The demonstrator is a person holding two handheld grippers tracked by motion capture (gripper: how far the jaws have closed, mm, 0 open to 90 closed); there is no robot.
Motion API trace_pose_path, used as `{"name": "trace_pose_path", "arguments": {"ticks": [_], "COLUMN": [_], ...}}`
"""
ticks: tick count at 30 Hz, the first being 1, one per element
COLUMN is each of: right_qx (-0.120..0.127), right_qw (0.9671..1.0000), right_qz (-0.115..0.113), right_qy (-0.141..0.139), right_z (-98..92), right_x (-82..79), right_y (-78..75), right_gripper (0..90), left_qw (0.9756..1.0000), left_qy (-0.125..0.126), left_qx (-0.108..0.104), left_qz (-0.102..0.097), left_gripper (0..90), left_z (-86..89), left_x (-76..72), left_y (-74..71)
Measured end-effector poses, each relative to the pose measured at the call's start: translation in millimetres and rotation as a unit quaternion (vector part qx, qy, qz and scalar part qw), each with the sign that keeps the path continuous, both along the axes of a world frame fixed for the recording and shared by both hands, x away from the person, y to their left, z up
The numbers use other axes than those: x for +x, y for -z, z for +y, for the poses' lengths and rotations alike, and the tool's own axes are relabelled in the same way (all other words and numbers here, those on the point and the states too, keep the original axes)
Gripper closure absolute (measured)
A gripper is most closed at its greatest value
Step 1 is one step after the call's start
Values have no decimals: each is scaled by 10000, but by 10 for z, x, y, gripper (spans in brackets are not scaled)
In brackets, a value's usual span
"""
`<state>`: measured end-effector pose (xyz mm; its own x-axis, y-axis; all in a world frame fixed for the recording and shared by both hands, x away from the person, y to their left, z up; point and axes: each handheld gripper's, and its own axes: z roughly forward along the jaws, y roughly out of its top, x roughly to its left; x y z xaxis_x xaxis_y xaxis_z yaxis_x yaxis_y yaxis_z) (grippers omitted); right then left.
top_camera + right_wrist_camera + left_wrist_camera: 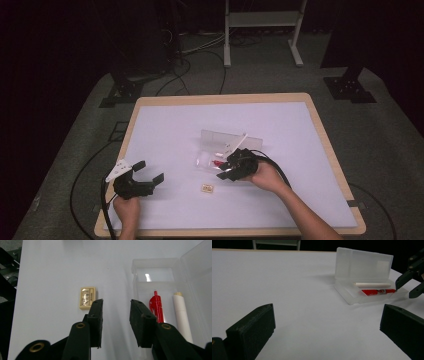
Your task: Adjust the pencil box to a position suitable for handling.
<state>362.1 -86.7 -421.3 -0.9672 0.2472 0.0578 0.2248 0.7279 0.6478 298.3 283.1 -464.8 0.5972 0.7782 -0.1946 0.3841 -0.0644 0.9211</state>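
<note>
**Eraser waits beside the open case**

Just left of the right gripper [116, 312], whose jaws stand partly spread on nothing, lies the eraser [87, 298]: likely light, firm, slightly grippy, best pinched across its long sides. Right of the jaws sits the case [160, 277], holding a red pen [156, 306] and white stick [182, 315]. Left gripper [145, 172] rests wide apart, empty. White table [165, 130], smooth; dark room.

place: lab | signs: dark room, floor cables [200, 52], stand bases [349, 87], white table [165, 130]
</note>
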Motion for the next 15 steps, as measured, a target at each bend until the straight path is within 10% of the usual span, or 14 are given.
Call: {"name": "trace_pose_path", "arguments": {"ticks": [15], "right_qx": [17], "right_qw": [9999], "right_qz": [26], "right_qy": [-135], "right_z": [103], "right_x": [-65], "right_y": [17], "right_gripper": [606], "left_qw": [10000], "left_qy": [3], "left_qx": [1], "left_qz": [6], "left_gripper": [0], "left_z": [2], "left_x": [-1], "left_y": [-2]}}
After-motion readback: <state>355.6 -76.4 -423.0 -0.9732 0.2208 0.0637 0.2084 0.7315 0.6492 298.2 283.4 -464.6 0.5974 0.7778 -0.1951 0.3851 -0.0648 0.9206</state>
